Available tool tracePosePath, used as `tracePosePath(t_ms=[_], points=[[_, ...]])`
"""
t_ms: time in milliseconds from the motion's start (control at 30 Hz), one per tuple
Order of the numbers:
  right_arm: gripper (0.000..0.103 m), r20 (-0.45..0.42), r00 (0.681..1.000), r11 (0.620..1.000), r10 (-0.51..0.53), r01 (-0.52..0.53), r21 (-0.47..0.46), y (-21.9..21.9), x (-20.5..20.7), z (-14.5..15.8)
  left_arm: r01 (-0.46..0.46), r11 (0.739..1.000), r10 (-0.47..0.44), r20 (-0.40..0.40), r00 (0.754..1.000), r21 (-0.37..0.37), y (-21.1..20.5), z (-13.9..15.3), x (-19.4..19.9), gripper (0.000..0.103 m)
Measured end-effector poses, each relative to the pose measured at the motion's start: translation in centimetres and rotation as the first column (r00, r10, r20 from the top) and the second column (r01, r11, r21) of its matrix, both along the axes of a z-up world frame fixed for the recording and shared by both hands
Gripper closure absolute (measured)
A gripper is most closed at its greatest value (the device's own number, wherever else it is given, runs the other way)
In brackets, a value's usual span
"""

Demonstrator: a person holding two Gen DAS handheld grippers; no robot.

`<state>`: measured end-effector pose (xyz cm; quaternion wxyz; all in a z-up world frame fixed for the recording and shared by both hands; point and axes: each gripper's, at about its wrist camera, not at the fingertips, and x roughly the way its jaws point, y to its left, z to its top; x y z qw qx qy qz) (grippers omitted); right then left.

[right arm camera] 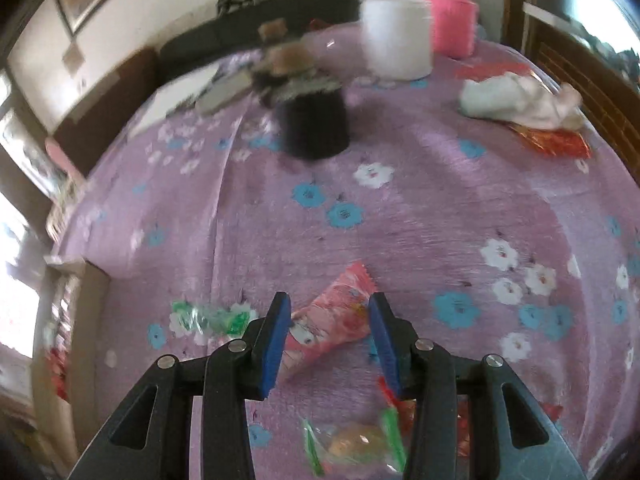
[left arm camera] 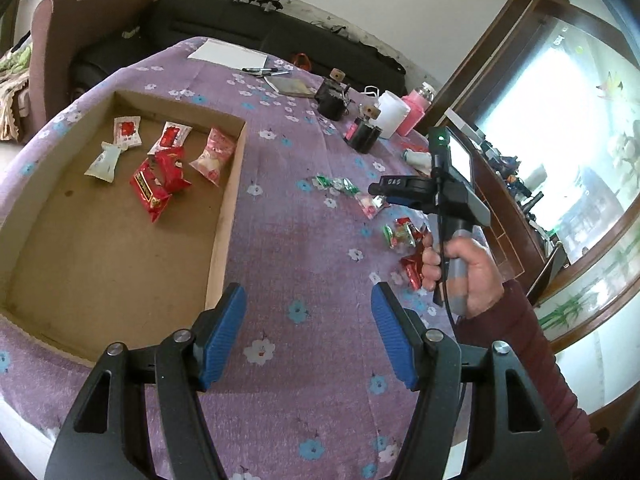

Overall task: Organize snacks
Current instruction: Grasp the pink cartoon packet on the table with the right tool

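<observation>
Left wrist: both grippers point(left arm camera: 308, 332) point(right arm camera: 330, 340) spread over floral purple tablecloth point(left arm camera: 312, 248), black sofa point(left arm camera: 248, 28) behind.

Left gripper point(left arm camera: 308, 320): blue-padded fingers point(left arm camera: 222, 332) spread wide, nothing between them, angled down and forward. Right gripper point(right arm camera: 329, 330): fingers point(right arm camera: 274, 344) parted, tilted down, spacing narrower than left. Right hand point(left arm camera: 464, 268) wrapped around grey handle of right gripper, knuckles toward left wrist camera, forearm in dark red sleeve running toward lower right. Left hand out of view.
</observation>
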<state>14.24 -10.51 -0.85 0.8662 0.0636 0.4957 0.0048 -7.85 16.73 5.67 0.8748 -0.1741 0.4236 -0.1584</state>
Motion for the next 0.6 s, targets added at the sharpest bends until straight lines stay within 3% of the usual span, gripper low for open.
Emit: tracePosePath(t_ms=[67,167,300,367,433,533,600], points=[[0.078,0.018,0.999,0.999,0.034,-0.034,-0.039,1.2,-0.5,0.1,0.000,1.000,0.000,-0.005,1.000,-0.005,-0.1,-0.2,0.1,0.039],[0.082,0.023,0.992,0.990,0.121,-0.118,-0.082,3.1,-2.2,0.2,0.007,1.000,-0.007,-0.018,1.000,-0.018,-0.4,-0.7,0.3,0.039],[0.082,-0.008,0.967,0.965,0.253,-0.253,-0.071,4.9,-6.5,0.0,0.016,1.000,-0.017,-0.026,1.000,-0.026,-0.6,-1.2,0.1,0.039],[0.081,0.002,0.953,0.948,0.304,-0.303,-0.094,5.3,-8.7,0.4,0.017,1.000,-0.018,-0.032,0.999,-0.023,-0.8,-1.5,0.1,0.039],[0.081,0.064,0.949,0.951,0.308,-0.304,-0.056,4.3,-10.5,1.4,0.018,1.000,-0.019,-0.039,0.999,-0.024,-1.1,-1.7,0.1,0.039],[0.064,0.135,0.951,0.961,0.278,-0.275,-0.040,2.8,-12.2,2.5,0.022,0.999,-0.023,-0.048,0.999,-0.024,-1.7,-2.0,0.2,0.039],[0.062,0.146,0.953,0.963,0.267,-0.270,-0.002,2.4,-12.5,2.4,0.024,0.999,-0.025,-0.051,0.998,-0.021,-2.1,-2.1,0.1,0.039]])
